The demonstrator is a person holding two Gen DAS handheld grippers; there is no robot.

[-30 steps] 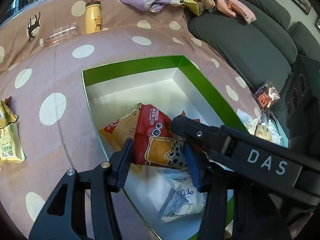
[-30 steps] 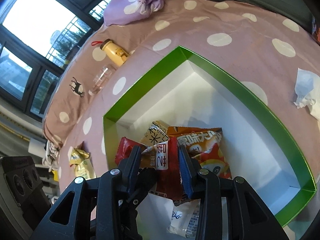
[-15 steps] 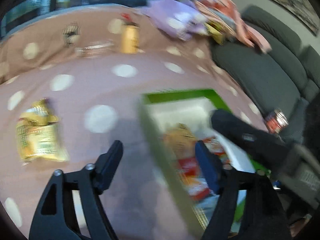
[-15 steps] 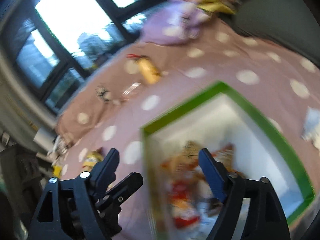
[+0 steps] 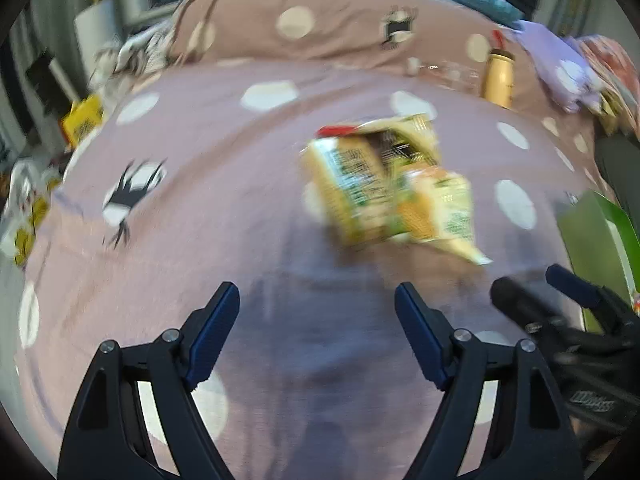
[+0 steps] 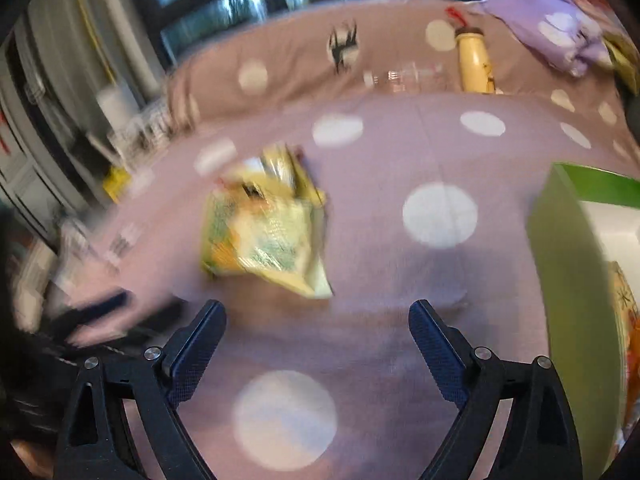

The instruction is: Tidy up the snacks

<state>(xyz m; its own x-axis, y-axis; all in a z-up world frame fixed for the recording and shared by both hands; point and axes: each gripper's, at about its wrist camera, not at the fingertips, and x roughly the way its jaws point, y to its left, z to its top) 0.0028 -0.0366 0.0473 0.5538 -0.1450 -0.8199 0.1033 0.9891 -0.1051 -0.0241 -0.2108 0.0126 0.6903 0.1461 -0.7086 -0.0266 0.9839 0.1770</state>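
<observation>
Two yellow snack packets [image 5: 394, 188] lie ahead of two empty tools, left tool [image 5: 318, 320] spread, right tool [image 6: 318, 334] widening.

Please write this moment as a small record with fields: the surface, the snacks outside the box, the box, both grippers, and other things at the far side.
surface: pink bedspread with white dots
loose snacks: yellow crinkled snack packets, lying together on the bedspread, blurred
box: green cardboard box with white inside, at the right edge, some snacks inside
left gripper: open, nothing between its jaws
right gripper: jaws opening, nothing between them
far side: yellow bottle with red strap, upright; purple flowered cloth
</observation>
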